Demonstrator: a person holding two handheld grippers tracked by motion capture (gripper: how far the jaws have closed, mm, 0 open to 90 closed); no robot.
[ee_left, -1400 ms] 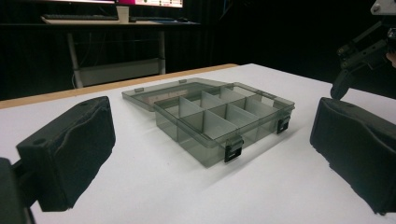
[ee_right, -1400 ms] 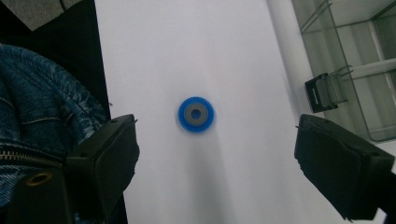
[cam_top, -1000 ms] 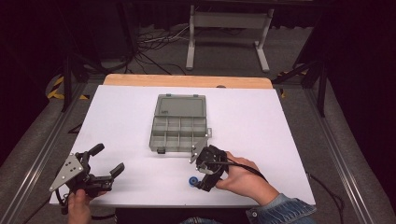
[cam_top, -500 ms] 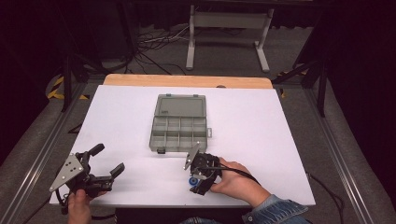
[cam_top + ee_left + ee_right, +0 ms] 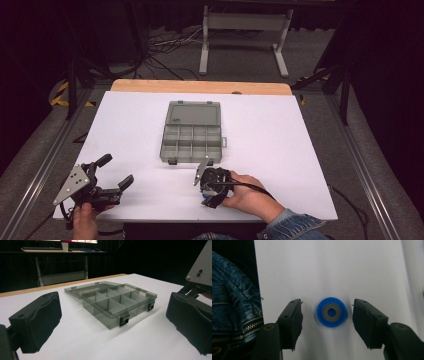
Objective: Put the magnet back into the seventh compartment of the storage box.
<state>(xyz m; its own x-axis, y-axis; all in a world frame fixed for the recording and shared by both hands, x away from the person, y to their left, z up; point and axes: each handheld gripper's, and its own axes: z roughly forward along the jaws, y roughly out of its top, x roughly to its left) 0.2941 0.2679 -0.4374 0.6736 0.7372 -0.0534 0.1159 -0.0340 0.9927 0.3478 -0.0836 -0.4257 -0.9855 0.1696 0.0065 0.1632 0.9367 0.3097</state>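
So from my seat, the right gripper (image 5: 327, 315) is pointed straight down at the white table (image 5: 300, 150), jaws spread apart with a small blue ring (image 5: 332, 312) sitting flat right between them in the middle of the right gripper view, not touching either pad as far as I can see. It's got a grey washer-looking insert and a blue hole in the center. A denim sleeve (image 5: 234, 302) takes up the left side of that view. In the high view the right gripper (image 5: 212, 186) is at lower center, just below the grey organizer box (image 5: 192, 138), which lies open in the middle with its lid folded back toward the top of the frame. The left gripper (image 5: 112, 172) sits at lower left, jaws released and wide, gripping nothing; its own view has the box (image 5: 117, 303) dead center between the pads, compartments looking empty, latches facing the camera
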